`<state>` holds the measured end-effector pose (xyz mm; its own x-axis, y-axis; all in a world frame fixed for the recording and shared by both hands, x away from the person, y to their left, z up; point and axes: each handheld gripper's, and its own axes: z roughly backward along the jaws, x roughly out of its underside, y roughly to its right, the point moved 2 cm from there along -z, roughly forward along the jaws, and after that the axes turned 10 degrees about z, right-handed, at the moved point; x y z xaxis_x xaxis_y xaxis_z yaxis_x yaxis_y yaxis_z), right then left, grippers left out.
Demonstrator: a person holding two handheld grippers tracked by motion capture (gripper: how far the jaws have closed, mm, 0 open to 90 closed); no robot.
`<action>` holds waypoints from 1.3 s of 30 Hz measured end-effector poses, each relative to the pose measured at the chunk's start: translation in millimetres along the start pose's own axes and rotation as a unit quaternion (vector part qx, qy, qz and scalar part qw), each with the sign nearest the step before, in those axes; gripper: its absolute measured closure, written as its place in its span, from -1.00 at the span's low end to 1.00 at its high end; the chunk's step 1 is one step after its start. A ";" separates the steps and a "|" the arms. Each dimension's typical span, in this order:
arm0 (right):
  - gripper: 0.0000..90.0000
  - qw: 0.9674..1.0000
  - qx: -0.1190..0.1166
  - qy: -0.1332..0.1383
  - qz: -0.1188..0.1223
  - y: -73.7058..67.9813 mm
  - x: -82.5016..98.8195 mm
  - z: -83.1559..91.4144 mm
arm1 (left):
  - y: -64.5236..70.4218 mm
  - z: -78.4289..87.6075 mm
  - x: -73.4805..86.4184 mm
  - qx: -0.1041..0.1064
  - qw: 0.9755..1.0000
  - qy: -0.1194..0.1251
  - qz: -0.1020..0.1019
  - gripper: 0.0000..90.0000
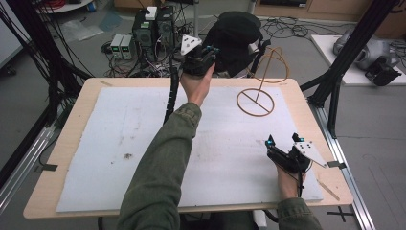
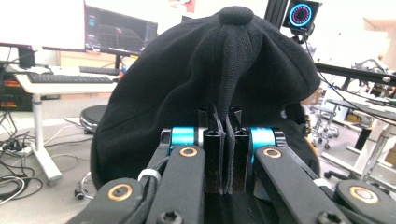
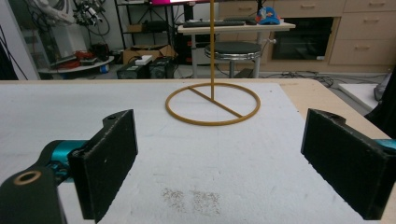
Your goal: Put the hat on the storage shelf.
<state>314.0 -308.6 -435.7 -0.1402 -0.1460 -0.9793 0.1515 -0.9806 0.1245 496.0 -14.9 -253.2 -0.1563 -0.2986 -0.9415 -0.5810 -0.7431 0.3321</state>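
A black cap point(image 1: 237, 38) hangs in the air past the table's far edge, pinched by my left gripper point(image 1: 203, 60). In the left gripper view the jaws stand shut on a fold of the cap point(image 2: 219, 70), whose crown fans out above them. A tan wire stand point(image 1: 257, 100) with a round base and a looped top rises at the table's far right. My right gripper point(image 1: 285, 142) rests open near the front right corner. Its jaws stand wide apart in the right gripper view, pointing at the stand's ring base point(image 3: 213, 104), with nothing between them.
A white foam sheet point(image 1: 119, 143) covers most of the wooden table point(image 1: 72, 120). Black frame posts point(image 1: 335, 91) stand at the right side. Computers and cables point(image 1: 143, 33) lie on the floor behind the table. A faint dirt smudge point(image 3: 191, 198) marks the sheet.
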 end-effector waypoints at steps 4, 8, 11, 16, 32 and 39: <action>-0.78 1.000 0.000 0.000 -0.003 0.1 0.3 -0.7 | 15.7 -19.9 -3.0 0.008 1.000 -0.005 -0.009 0.95; -0.78 1.000 -0.004 0.000 0.002 0.5 0.9 -0.2 | 27.4 -36.6 -2.7 0.019 1.000 -0.007 -0.009 0.95; -0.78 1.000 -0.003 -0.002 -0.004 0.2 0.8 0.5 | 34.6 -49.1 -2.6 0.023 1.000 -0.015 -0.012 0.95; -0.78 1.000 -0.006 0.001 -0.006 1.4 0.9 0.2 | 45.9 -67.0 -3.2 0.038 0.999 -0.026 -0.012 0.95; -0.78 1.000 -0.007 0.007 -0.004 -1.0 -0.9 -1.5 | 52.0 -101.6 -10.1 0.045 0.998 -0.038 0.005 0.95; -0.77 1.000 -0.012 0.011 -0.001 -4.0 -2.1 -0.9 | 56.3 -117.4 13.7 0.048 0.994 -0.092 -0.020 0.95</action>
<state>314.5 -304.3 -434.3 -0.1194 -0.1412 -0.9828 0.1743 -0.9774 0.1193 554.9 -131.1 -240.6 -0.2700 -0.1495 -0.9512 -0.6622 -0.6883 0.2962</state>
